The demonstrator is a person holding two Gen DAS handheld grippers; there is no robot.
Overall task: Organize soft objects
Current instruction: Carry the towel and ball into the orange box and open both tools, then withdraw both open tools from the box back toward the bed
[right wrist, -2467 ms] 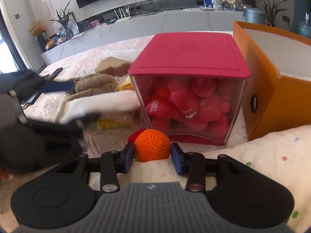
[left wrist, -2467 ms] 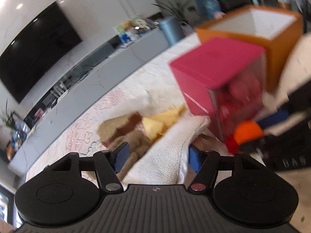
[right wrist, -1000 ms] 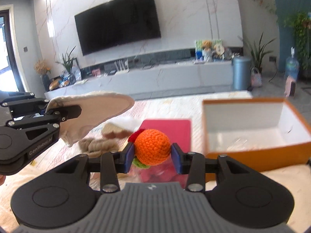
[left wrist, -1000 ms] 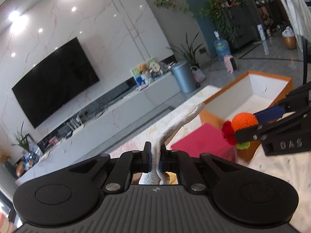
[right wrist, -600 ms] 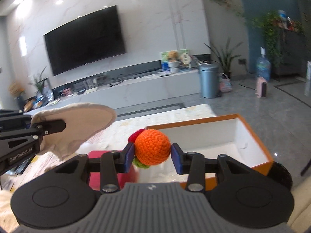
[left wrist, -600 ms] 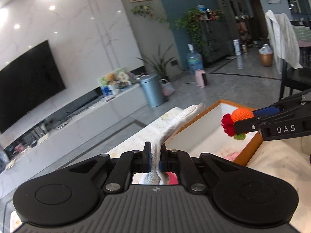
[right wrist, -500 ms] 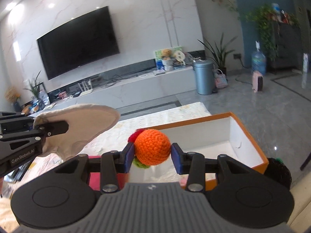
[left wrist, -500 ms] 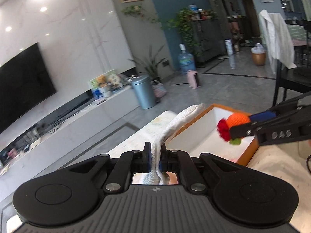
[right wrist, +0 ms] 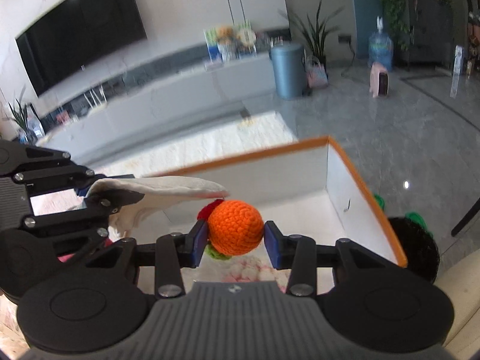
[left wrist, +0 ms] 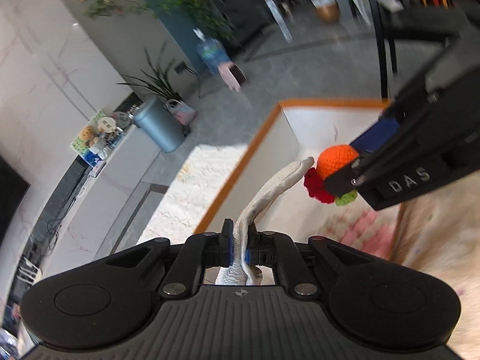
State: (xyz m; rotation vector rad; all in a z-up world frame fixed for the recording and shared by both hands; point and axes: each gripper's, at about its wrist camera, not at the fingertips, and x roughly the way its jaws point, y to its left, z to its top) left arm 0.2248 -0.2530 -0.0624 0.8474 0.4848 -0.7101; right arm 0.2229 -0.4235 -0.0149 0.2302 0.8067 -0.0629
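My left gripper [left wrist: 238,247] is shut on a cream cloth piece [left wrist: 270,187] that sticks forward over the orange box [left wrist: 237,168]. The same cloth piece [right wrist: 168,187] shows in the right wrist view, pinched by the left gripper [right wrist: 90,198] at the left. My right gripper [right wrist: 235,241] is shut on an orange crocheted ball [right wrist: 235,231] with red and green bits under it. That ball [left wrist: 337,160] hangs over the box's white inside, beside the cloth's tip. The box [right wrist: 339,180] stands open-topped with white walls and pink things on its floor.
A cream patterned bedspread [left wrist: 192,189] lies left of the box. A round black object [right wrist: 415,252] sits by the box's right wall. Behind are a grey-blue bin [right wrist: 288,69], a low white console [right wrist: 168,99], a wall TV [right wrist: 81,34] and plants.
Both grippers have moved right and down with their loads and now hang over the open orange box. The red-lidded container has dropped out of sight.
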